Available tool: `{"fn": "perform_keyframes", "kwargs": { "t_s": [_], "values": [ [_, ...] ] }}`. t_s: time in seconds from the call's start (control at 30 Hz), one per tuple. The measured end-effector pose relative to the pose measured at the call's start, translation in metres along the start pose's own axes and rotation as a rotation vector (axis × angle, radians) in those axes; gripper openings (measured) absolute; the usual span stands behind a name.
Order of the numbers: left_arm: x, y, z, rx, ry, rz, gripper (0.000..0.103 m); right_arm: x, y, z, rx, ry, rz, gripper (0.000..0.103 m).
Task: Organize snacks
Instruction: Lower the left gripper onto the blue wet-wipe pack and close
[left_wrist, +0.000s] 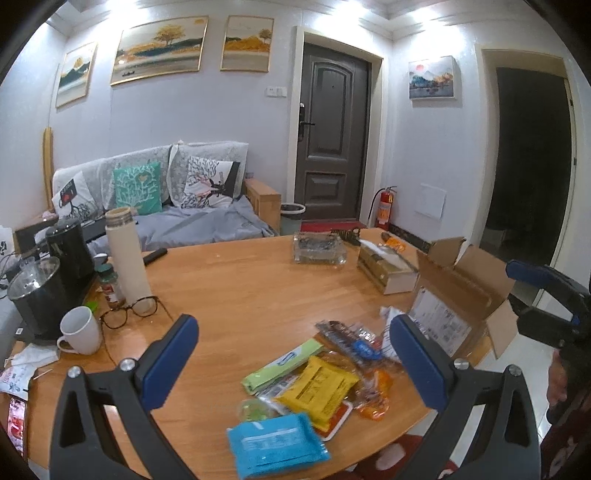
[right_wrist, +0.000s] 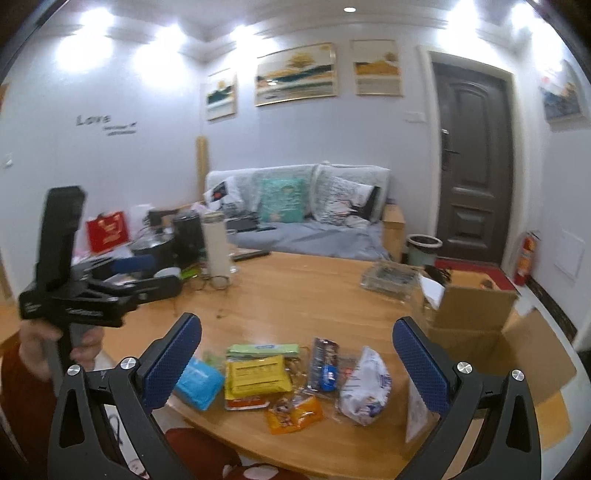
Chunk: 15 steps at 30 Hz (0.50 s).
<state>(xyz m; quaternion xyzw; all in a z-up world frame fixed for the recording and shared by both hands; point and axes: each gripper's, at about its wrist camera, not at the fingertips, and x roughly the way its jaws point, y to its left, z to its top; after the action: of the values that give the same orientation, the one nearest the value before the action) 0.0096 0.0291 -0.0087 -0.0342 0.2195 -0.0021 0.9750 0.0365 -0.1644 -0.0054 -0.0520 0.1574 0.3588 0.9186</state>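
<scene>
A pile of snack packets lies at the near edge of the wooden table (left_wrist: 240, 280): a blue packet (left_wrist: 277, 445), a yellow packet (left_wrist: 319, 391), a green packet (left_wrist: 282, 365), an orange packet (right_wrist: 295, 411) and a white bag (right_wrist: 364, 387). An open cardboard box (left_wrist: 461, 284) stands to their right, also in the right wrist view (right_wrist: 476, 317). My left gripper (left_wrist: 293, 354) is open and empty above the pile. My right gripper (right_wrist: 297, 358) is open and empty above the pile too.
A tissue box (left_wrist: 386, 267) and a glass tray (left_wrist: 319, 249) sit at the far side. At the left stand a white mug (left_wrist: 79, 330), glasses (left_wrist: 129, 314), a tall white flask (left_wrist: 125, 254) and black kettles (left_wrist: 48, 280). A sofa (left_wrist: 166, 199) is behind.
</scene>
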Motion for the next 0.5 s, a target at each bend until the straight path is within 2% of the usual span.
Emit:
{"fn": "perform_keyframes", "kwargs": {
  "t_s": [0.13, 0.23, 0.37, 0.5],
  "values": [
    [0.011, 0.018, -0.007, 0.005, 0.023, -0.035, 0.102, 0.014, 0.018, -0.008, 0.012, 0.025, 0.080, 0.083],
    [0.022, 0.032, -0.021, 0.013, 0.056, -0.087, 0.102, 0.036, 0.035, -0.023, 0.006, 0.095, 0.137, 0.074],
    [0.047, 0.050, -0.049, 0.044, 0.133, -0.180, 0.102, 0.064, 0.052, -0.045, 0.004, 0.191, 0.159, 0.073],
    [0.069, 0.056, -0.074, 0.072, 0.214, -0.277, 0.102, 0.085, 0.050, -0.063, 0.052, 0.260, 0.170, 0.073]
  ]
}}
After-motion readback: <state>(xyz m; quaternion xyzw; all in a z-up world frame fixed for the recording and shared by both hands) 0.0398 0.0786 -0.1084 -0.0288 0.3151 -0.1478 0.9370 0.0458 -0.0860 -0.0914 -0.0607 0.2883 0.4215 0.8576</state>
